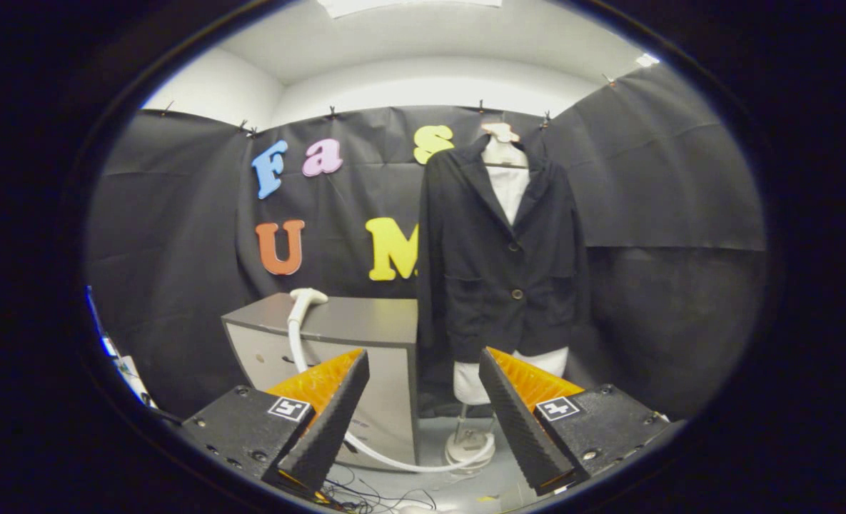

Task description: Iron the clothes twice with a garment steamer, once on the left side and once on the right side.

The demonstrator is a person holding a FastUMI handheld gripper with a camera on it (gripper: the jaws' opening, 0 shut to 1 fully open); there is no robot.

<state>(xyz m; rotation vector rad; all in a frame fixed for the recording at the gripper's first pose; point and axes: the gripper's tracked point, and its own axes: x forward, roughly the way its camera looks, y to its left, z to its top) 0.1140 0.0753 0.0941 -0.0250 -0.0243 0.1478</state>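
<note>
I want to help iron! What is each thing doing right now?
hand-held gripper: open, holding nothing.
steamer head: lying on the cabinet, untouched.
hose: hanging down the cabinet front, curving along the floor.
jacket: buttoned, hanging on the mannequin.
cabinet: closed.

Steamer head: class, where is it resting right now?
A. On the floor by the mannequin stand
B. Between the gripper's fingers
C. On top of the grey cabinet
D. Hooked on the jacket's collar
C: the steamer head lies on top of the cabinet, left of the jacket, beyond the open gripper.
</note>
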